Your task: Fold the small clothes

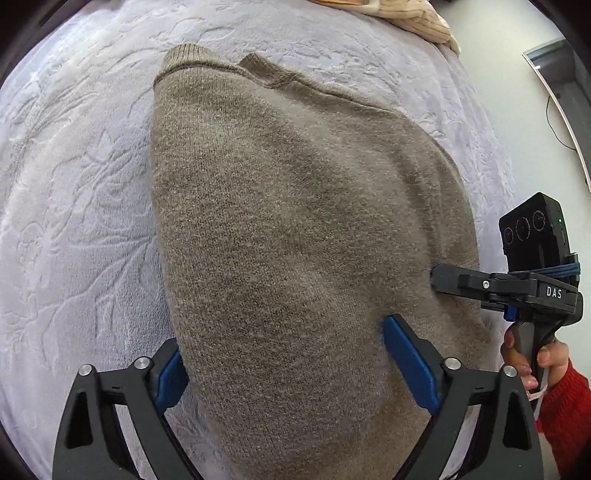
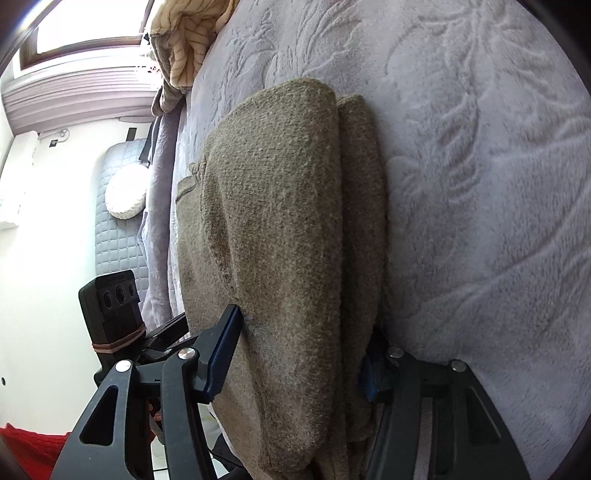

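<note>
Closest in, the left gripper [image 1: 284, 354] and right gripper [image 2: 303, 354] each pinch the near edge of the brown knit sweater [image 1: 295, 221], already doubled into layers on the lavender embossed blanket [image 1: 74, 184]. Probably one more fold left. Cream striped garment [image 1: 417, 22] waits beyond.

Brown knit sweater [image 1: 295, 221], folded in layers, flat on bed.
</note>
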### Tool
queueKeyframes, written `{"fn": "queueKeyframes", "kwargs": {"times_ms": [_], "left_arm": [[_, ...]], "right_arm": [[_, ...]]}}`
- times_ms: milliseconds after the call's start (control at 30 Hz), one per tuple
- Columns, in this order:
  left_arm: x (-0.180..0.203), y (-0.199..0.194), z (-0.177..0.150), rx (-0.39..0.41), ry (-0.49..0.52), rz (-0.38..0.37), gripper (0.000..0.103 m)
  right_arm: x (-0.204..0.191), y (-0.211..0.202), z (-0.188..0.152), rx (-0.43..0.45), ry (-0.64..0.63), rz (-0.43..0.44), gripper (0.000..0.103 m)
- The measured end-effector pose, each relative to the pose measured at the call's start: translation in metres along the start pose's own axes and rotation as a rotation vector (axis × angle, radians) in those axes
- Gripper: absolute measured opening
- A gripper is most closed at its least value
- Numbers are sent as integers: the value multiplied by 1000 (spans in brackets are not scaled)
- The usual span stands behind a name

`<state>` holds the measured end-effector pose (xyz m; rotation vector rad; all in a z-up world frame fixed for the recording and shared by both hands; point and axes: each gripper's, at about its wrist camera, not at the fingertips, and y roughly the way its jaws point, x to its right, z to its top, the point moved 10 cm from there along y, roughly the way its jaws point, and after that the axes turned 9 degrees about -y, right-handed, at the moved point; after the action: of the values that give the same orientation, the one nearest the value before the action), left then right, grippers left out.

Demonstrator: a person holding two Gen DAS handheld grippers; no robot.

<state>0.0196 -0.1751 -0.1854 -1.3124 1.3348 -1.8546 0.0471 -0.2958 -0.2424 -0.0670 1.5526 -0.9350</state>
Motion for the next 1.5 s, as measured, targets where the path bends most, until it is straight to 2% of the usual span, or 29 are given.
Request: {"fn": "queueKeyframes", "kwargs": {"times_ms": [67, 200, 300, 433, 633, 833, 1200, 1367, 1500], "left_arm": [[1, -3, 2, 14, 3, -6, 82], [1, -18, 5, 47, -9, -52, 54], [2, -35, 5, 52, -26, -120, 47], [4, -52, 2, 48, -54, -181, 47], [2, -87, -16, 75, -64, -211, 47], [-21, -132, -52, 104, -20, -151, 47], [-118, -180, -128, 91, -47, -54, 47], [-158, -189, -149, 88, -74, -16, 47], [-178, -184, -162, 81, -84, 9, 47]], "right_arm": [[-1, -2, 1, 14, 17, 14, 42], [-9, -11, -1, 55, 68, 78, 34], [-23, -19, -3, 84, 103, 155, 33], [-44, -24, -8, 89, 119, 206, 32], [-78, -34, -26, 94, 127, 265, 32], [-114, -28, -61, 68, 131, 291, 32], [-182, 63, -124, -1, 86, 260, 32], [-203, 102, -137, -7, 73, 244, 32], [-206, 126, -143, -17, 82, 213, 32]]}}
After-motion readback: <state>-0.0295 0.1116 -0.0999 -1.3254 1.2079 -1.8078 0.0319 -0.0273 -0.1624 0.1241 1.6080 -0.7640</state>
